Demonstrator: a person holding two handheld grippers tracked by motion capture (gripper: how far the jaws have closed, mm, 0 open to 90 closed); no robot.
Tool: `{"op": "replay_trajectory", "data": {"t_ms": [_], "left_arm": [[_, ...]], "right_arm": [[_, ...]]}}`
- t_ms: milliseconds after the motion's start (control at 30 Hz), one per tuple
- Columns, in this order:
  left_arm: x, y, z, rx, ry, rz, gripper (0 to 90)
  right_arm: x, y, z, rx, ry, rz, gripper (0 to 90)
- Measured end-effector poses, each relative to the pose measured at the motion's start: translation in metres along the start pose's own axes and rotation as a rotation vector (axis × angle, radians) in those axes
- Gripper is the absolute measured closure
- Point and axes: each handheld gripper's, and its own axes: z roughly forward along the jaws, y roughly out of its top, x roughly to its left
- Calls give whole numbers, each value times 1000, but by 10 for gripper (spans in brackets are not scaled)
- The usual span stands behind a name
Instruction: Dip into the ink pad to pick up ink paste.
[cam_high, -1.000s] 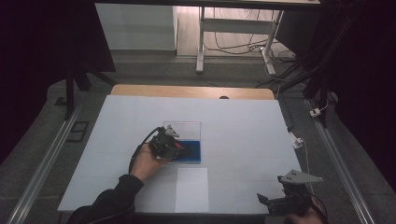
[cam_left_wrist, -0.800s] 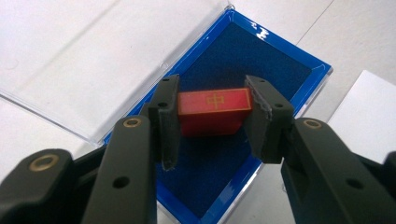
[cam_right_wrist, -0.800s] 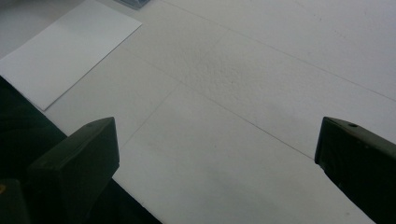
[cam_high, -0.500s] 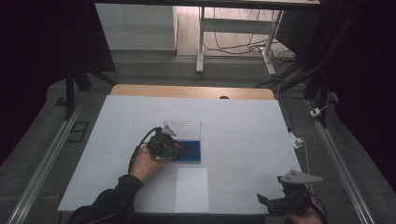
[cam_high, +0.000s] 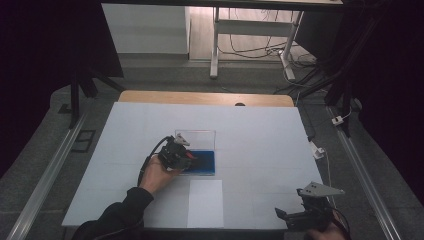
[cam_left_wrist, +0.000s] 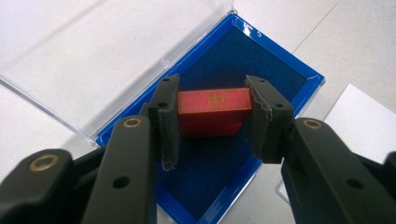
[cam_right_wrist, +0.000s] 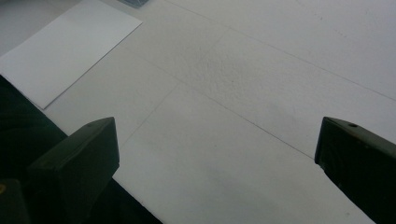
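Observation:
A small red block (cam_left_wrist: 212, 109) with a gold mark on its top sits between the pads of my left gripper (cam_left_wrist: 212, 95), which is shut on its two ends. The block is over the dark blue lining of an open case (cam_left_wrist: 266, 60) with a bright blue rim. I cannot tell whether it rests on the lining. The case's clear lid (cam_left_wrist: 93, 51) stands open behind it. In the high view the left gripper (cam_high: 184, 159) is at the case (cam_high: 206, 163) mid-table. My right gripper (cam_high: 295, 216) stands open over bare table at the front right, jaws wide apart (cam_right_wrist: 217, 154).
A white paper sheet (cam_high: 205, 202) lies flat just in front of the case, and also appears as the sheet (cam_right_wrist: 65, 46) to the right gripper's left. The white table cover (cam_high: 260, 140) ends at a wooden strip (cam_high: 205, 97) at the back. The front edge runs right beside the right gripper.

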Motion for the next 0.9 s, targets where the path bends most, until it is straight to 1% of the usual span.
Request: {"op": "replay_trajectory", "data": {"t_ms": [133,200,233,333,433,500,700,800,900], "left_arm": [[-1,1,0,6,6,19,587],[-3,2,0,4,19,21,586],[-4,2,0,5,23,34,586],[-5,3,-1,6,31,42,585],[-4,4,-1,9,30,36,584],[-4,5,-3,-9,33,33,584],[0,8,-10,-54,7,1,584],[0,10,-11,-64,-12,-13,583],[-1,12,-11,-70,-18,-17,583]], "right_arm": [[0,0,0,0,1,0,2],[0,0,0,-2,1,1,3],[0,0,0,-2,1,-1,3],[0,0,0,-2,2,-2,3],[0,0,0,-2,4,-3,3],[0,0,0,-3,4,-1,2],[0,0,0,1,7,-6,3],[0,0,0,0,8,-4,3],[0,0,0,1,8,-5,3]]}}
